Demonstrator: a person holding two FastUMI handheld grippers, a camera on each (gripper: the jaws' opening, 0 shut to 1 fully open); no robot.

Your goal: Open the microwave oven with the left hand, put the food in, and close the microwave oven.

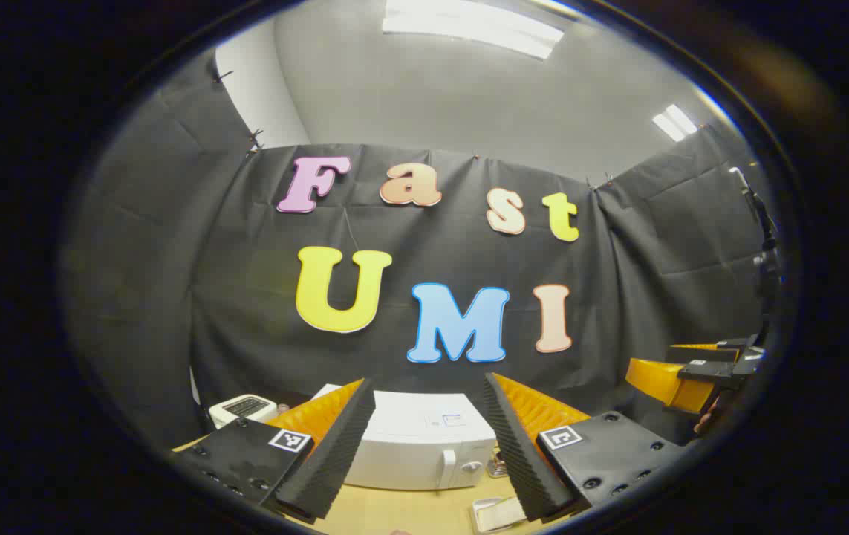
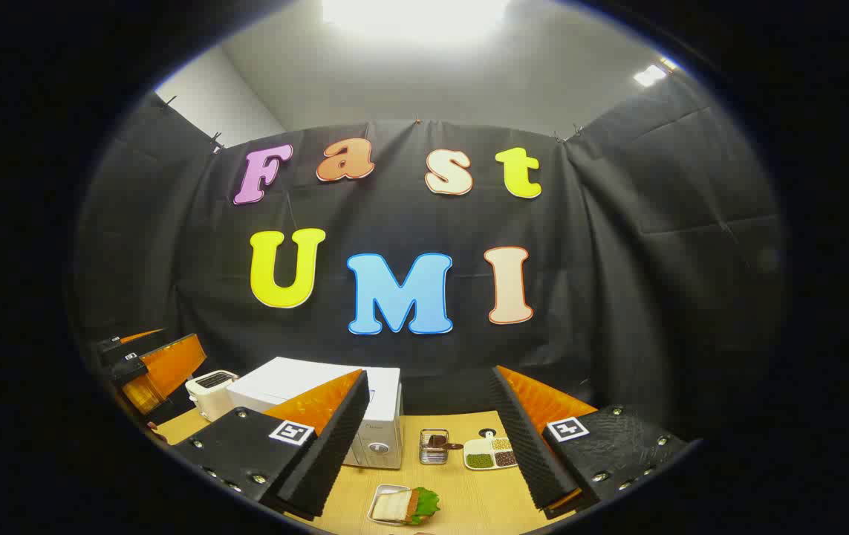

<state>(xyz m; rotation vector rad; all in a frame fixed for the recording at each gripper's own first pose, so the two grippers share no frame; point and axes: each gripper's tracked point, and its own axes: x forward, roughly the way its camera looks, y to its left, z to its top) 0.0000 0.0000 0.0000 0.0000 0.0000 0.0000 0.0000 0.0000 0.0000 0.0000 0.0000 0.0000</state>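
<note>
Both hand-held grippers, left (image 1: 428,446) and right (image 2: 428,453), hang open and empty above the tabletop (image 2: 461,498), apparently poised to start. Near the right one lies the sandwich tray (image 2: 403,505); farther left stands the closed microwave oven (image 1: 424,446).

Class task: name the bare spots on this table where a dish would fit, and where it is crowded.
Bare wood lies between the microwave and the sandwich tray. Crowded: behind, the small metal container and compartment plate sit close together; the toaster flanks the microwave.
</note>
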